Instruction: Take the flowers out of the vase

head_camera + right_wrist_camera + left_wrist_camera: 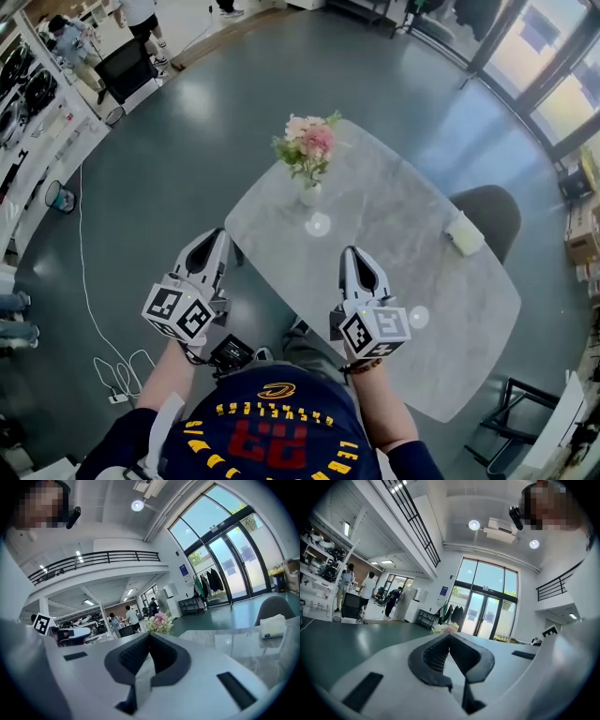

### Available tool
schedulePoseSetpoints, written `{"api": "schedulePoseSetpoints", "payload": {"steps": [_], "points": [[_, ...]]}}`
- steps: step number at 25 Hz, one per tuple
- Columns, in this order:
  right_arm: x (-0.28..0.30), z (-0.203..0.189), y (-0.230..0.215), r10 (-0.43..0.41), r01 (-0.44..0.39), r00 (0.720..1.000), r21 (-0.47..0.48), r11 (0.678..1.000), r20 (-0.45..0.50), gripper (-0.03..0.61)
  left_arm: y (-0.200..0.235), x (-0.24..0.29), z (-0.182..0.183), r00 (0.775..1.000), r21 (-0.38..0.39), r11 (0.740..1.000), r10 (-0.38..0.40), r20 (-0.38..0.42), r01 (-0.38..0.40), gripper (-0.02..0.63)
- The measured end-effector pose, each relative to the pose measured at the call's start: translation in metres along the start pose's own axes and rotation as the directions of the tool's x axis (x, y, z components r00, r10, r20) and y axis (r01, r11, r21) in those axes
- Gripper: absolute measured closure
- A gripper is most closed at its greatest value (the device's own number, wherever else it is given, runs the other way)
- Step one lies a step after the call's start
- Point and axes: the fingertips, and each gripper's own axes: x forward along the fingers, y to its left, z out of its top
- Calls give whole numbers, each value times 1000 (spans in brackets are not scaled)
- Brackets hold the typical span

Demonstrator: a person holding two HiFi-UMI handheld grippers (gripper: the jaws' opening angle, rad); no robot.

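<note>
A bunch of pink and white flowers (307,142) stands upright in a small white vase (310,194) near the far left end of the grey marble table (412,272). My left gripper (221,234) is shut and empty, hovering just off the table's near left edge. Over the table's near side my right gripper (352,253) is also shut with nothing in it. Both are well short of the vase. The flowers peek over the shut tips in the left gripper view (443,628) and in the right gripper view (159,622).
A white pouch (466,232) lies at the table's right edge, next to a grey chair (492,208). White cables (111,370) trail on the floor at left. A black office chair (125,66), shelves and people are far off at the back left.
</note>
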Motion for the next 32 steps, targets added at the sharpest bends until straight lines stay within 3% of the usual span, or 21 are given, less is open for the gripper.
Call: {"api": "schedulePoseSetpoints", "payload": {"steps": [8, 19, 28, 32], "points": [[20, 16, -57, -32, 30, 999, 66, 997, 34, 571, -21, 69, -14, 996, 30, 998, -55, -74, 57, 608], [20, 15, -95, -108, 101, 992, 107, 989, 63, 571, -31, 131, -48, 972, 27, 990, -128, -195, 136, 536], [25, -2, -103, -213, 207, 976, 119, 971, 40, 571, -6, 184, -88, 935, -47, 982, -187, -300, 181, 421], [27, -15, -108, -252, 247, 968, 146, 958, 16, 571, 6, 200, -107, 921, -136, 978, -198, -336, 160, 367]]}}
